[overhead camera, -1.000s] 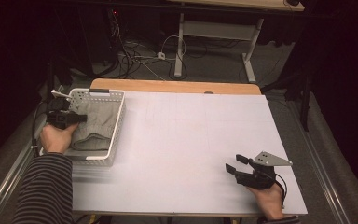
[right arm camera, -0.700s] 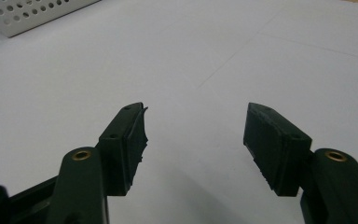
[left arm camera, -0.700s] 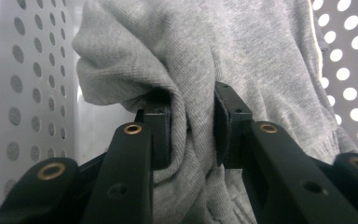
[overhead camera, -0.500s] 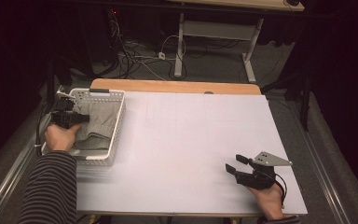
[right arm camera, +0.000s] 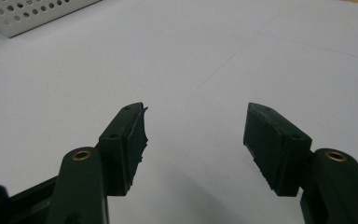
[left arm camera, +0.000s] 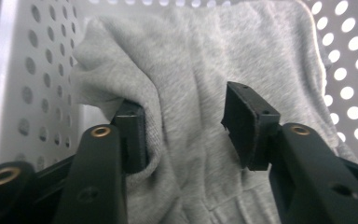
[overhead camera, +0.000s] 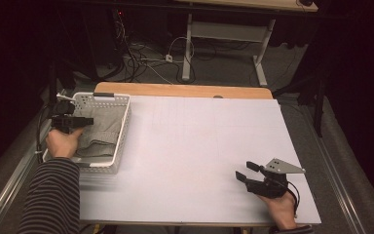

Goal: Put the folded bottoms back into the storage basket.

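Observation:
A grey sweatshirt-like cloth [overhead camera: 102,129] lies crumpled in a white perforated basket [overhead camera: 121,136] at the table's left edge. My left gripper [overhead camera: 85,120] reaches into the basket over the cloth. Seen close in the left gripper view, the left gripper [left arm camera: 186,126] has just been opening. A ridge of the cloth [left arm camera: 200,60] still lies between the jaws, and the right pad [left arm camera: 247,126] stands clear of it. My right gripper [overhead camera: 243,171] rests near the table's front right, open. In its own view the right gripper [right arm camera: 196,135] has nothing between the jaws.
The white table top [overhead camera: 199,141] stretches between the two hands. The basket's wall [left arm camera: 32,70] rises close around the left gripper. A corner of the basket [right arm camera: 28,14] sits far off in the right gripper view. Cables and desk legs [overhead camera: 190,48] lie beyond the table.

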